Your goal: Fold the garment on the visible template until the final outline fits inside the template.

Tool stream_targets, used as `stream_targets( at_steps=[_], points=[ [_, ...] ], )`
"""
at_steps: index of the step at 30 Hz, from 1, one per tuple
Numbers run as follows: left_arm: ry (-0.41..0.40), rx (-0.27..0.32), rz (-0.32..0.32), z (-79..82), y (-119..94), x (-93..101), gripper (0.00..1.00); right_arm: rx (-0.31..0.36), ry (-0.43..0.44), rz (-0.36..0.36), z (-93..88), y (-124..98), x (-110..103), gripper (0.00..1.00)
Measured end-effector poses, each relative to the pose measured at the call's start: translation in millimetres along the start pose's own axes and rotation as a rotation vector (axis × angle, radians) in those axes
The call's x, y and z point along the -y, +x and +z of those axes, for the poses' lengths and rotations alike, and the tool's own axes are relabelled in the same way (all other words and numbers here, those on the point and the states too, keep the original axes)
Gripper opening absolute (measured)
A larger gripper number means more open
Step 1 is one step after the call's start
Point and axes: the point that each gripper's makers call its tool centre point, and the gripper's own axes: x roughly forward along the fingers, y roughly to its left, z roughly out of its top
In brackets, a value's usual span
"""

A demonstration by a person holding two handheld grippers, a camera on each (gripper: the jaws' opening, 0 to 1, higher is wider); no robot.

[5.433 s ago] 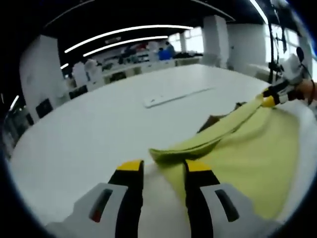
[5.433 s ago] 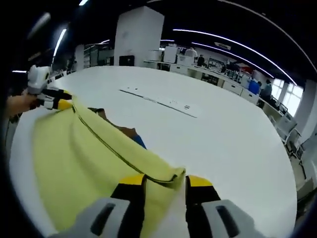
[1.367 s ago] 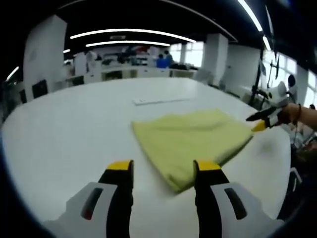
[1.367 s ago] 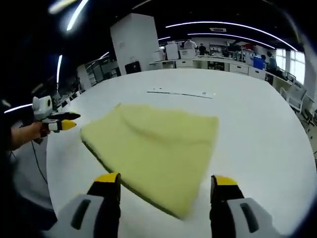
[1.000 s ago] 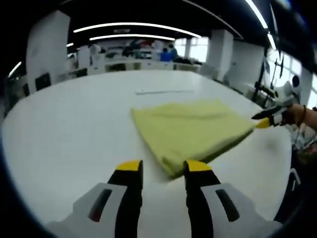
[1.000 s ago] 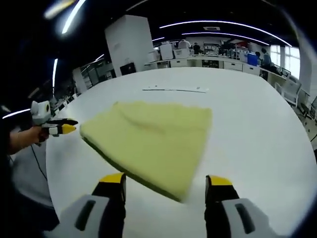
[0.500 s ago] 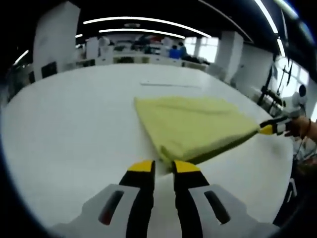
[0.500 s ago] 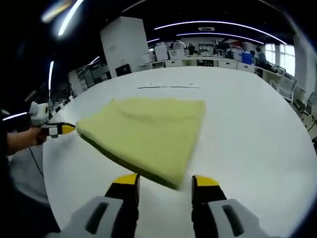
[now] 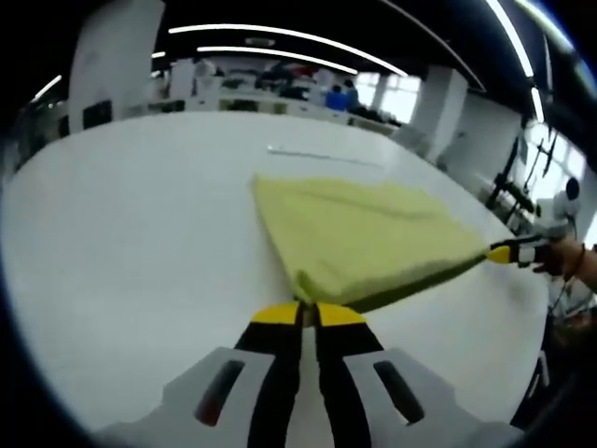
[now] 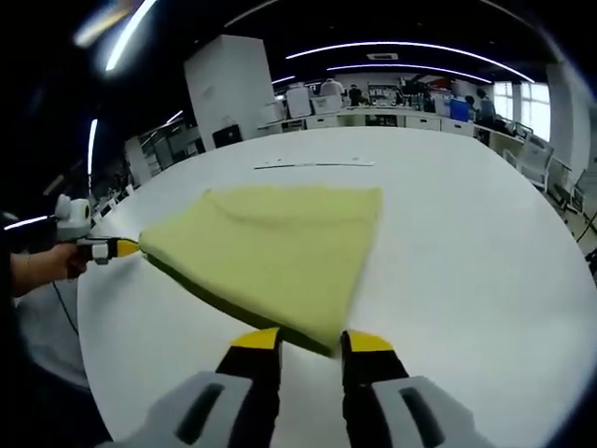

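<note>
Left gripper view: left gripper (image 9: 308, 313) is nearly closed at the garment (image 9: 359, 238) corner; right gripper (image 10: 311, 342) narrowly parted on the white table (image 10: 466, 243).

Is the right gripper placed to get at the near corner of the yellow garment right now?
Probably yes: the right gripper sits right at the yellow garment's near corner, jaws slightly apart, nothing between them on the white table.
</note>
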Motion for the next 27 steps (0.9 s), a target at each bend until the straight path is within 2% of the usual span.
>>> stream_targets(
  at_steps=[10,17,20,24,27],
  points=[
    [0.003,-0.007,-0.007,0.1,-1.1,-2.1,0.00,0.006,0.004,-0.026,-0.3,-0.1,7.9,0.03],
    [0.035,-0.022,-0.019,1.5,-9.3,-10.1,0.00,0.010,0.008,-0.026,1.1,-2.2,10.0,0.00],
    [0.112,-0.032,-0.029,1.7,-11.6,-11.0,0.00,0.006,0.010,-0.025,0.7,-1.6,10.2,0.00],
    [0.295,-0.068,-0.035,0.8,-13.6,-3.9,0.00,0.000,0.017,-0.025,-0.3,-1.6,9.8,0.00],
    [0.321,-0.083,-0.044,-1.6,-13.5,-5.0,0.00,-0.008,0.017,-0.026,-1.6,-1.4,9.9,0.00]
  ],
)
